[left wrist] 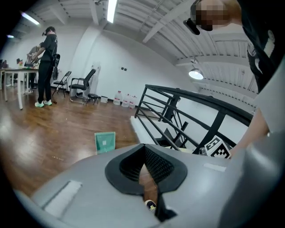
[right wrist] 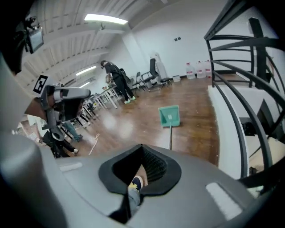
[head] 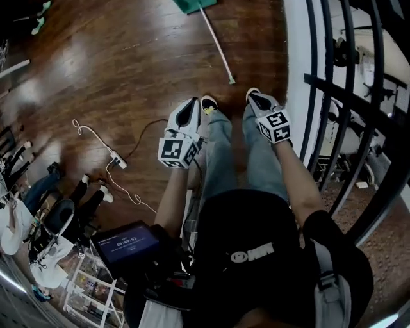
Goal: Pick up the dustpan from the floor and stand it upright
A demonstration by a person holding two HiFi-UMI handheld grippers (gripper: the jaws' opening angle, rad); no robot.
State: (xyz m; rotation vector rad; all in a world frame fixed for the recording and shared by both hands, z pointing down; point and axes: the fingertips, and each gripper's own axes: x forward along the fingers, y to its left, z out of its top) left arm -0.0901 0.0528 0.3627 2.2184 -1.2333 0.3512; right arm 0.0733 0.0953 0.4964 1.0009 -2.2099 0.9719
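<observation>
The green dustpan (head: 192,5) lies on the wooden floor at the top edge of the head view. Its long white handle (head: 218,45) runs toward the person's feet. It also shows ahead in the left gripper view (left wrist: 105,142) and the right gripper view (right wrist: 169,116). My left gripper (head: 194,101) hangs above the left shoe and my right gripper (head: 251,92) above the right shoe. Both are well short of the dustpan. The jaws of each gripper (left wrist: 143,147) (right wrist: 141,147) are shut with nothing between them.
A black metal railing (head: 339,96) and a white ledge (head: 296,64) run along the right. A white cable with a power strip (head: 116,160) lies on the floor to the left. People, chairs (left wrist: 82,84) and tables stand farther off; water bottles (left wrist: 124,100) line the far wall.
</observation>
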